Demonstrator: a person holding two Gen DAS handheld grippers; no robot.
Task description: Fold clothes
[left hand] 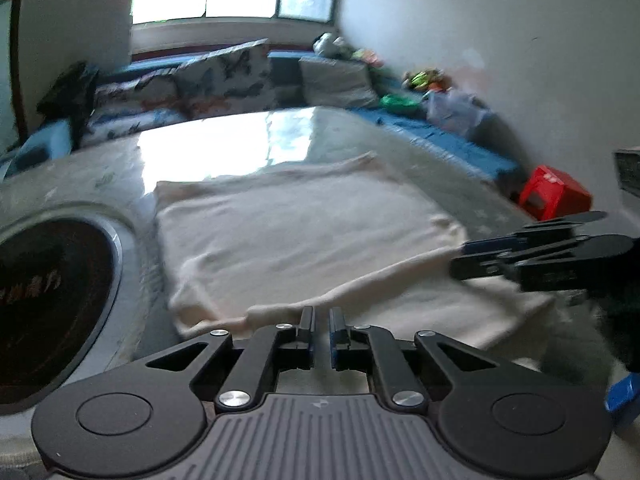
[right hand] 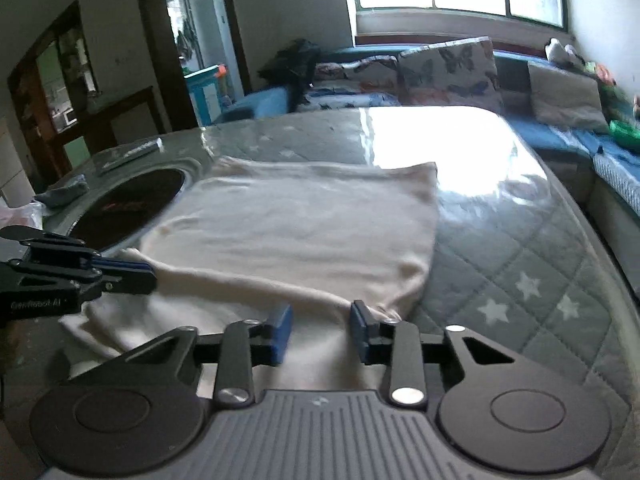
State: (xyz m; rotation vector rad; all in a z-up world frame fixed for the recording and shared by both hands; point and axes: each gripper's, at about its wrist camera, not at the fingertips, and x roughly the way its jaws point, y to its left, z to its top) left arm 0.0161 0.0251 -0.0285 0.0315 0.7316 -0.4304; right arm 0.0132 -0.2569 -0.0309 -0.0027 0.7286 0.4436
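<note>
A cream garment (left hand: pixel 300 232) (right hand: pixel 300 220) lies spread on the table, its near part doubled over into a raised fold line. In the left wrist view my left gripper (left hand: pixel 321 312) sits at that fold's near end, jaws almost together. The right wrist view shows the left gripper (right hand: pixel 148 276) from the side, shut on the fold's edge. My right gripper (right hand: pixel 322 320) stands further along the same fold. Its blue pads (right hand: pixel 282 328) are apart, with the cloth ridge running between them and no visible pinch. The right gripper (left hand: pixel 460 258) also enters the left wrist view from the right.
The table (right hand: pixel 520 248) has a grey quilted star-print cover under a glossy sheet. A round dark hob (left hand: pixel 48 288) (right hand: pixel 132 200) is set into it left of the garment. A blue sofa with cushions (left hand: pixel 224 76) runs behind, and a red stool (left hand: pixel 554 192) stands on the right.
</note>
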